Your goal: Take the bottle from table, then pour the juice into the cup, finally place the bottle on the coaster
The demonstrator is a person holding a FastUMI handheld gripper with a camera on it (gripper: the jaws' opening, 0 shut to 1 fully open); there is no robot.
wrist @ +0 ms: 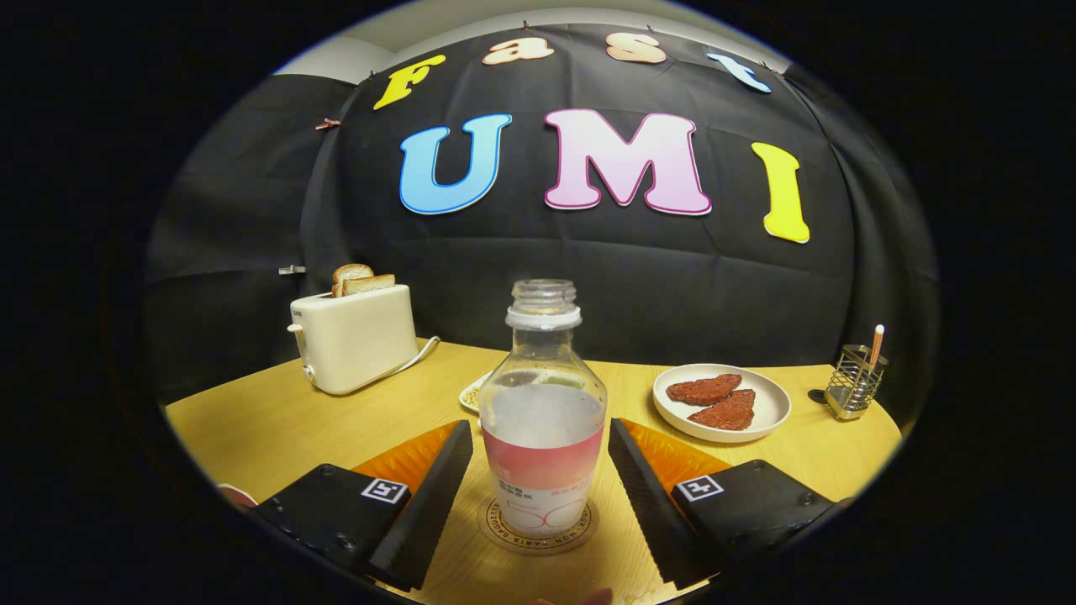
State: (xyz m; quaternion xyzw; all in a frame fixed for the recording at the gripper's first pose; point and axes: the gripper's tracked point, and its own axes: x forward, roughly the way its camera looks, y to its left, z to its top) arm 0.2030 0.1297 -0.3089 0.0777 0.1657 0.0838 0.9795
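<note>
Bottle (544,420) is seen upright at lower centre of frame, seated on the round coaster (538,529), cap off, neck open. Clear plastic, bulbous shoulder, pink label band, pale liquid up to roughly the shoulder.

Gripper (538,483) is spread wide: left finger (424,504) and right finger (651,504) flank the bottle, a visible gap on each side, nothing gripped. Finger pads are black and ribbed, orange backing behind, square markers on the black blocks at the base. Fingers are held level and low over the worktop (252,428), pointing straight at the bottle.

Worktop is light wood, with a curved far edge against the black cloth wall. Open wood is left at lower left of frame, between toaster and left finger.

Cream toaster (353,336) at middle left, two bread slices (361,280) up, cord trailing right. White plate (723,403) with two dark red patties (714,402) just right of the bottle, close beyond the right finger. Small dish (472,393) is partly hidden behind the bottle. Wire holder (853,382) with a stick near the right edge of the worktop.
</note>
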